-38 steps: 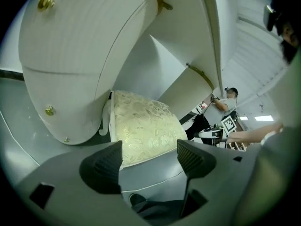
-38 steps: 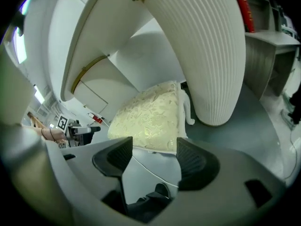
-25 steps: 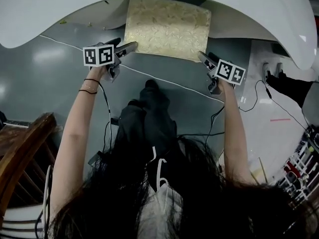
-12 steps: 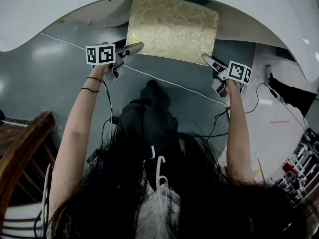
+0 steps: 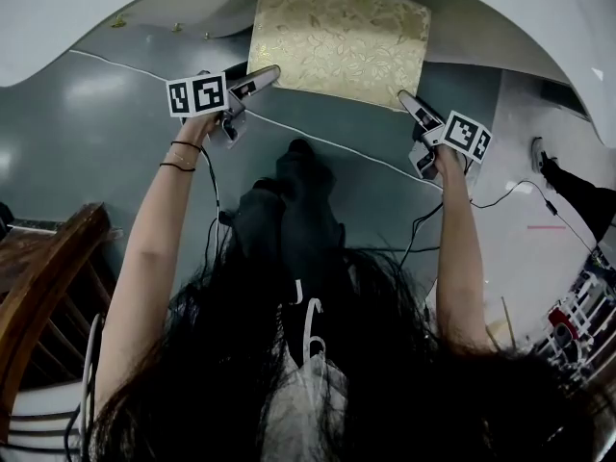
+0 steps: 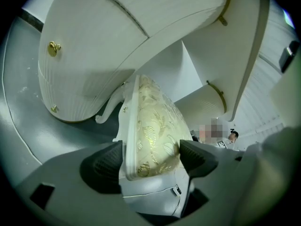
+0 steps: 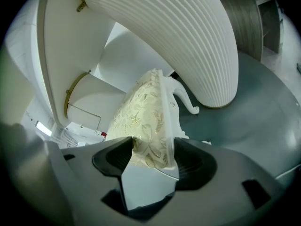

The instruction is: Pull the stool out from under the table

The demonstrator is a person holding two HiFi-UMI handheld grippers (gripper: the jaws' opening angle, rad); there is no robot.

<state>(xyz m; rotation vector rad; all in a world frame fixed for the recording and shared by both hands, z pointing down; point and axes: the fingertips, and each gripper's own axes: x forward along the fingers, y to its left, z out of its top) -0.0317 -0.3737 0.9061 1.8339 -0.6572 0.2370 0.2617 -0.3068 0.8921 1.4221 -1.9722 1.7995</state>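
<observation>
Nearest the head camera hangs the person's long dark hair (image 5: 241, 373), with both bare arms reaching forward over the grey floor (image 5: 87, 133). A dark wooden piece of furniture (image 5: 38, 287) stands at the near left.

The left gripper (image 5: 268, 73) pinches the near left corner of the stool (image 5: 337, 37). In its own view one pad lies against the white frame and the other against the gold floral cushion (image 6: 155, 131). Its jaws have just been closing on that corner. The right gripper (image 5: 406, 101) is clamped on the near right corner, its pads pressing either side of the cushion edge.

A thin white cable (image 5: 327, 147) runs across the floor just in front of the stool. The stool stands on the floor, its near part clear and its far edge under the rim of the white table (image 5: 539, 27). A curved white stool leg (image 6: 108, 109) shows beside the table's ribbed pedestal (image 6: 80, 79).
</observation>
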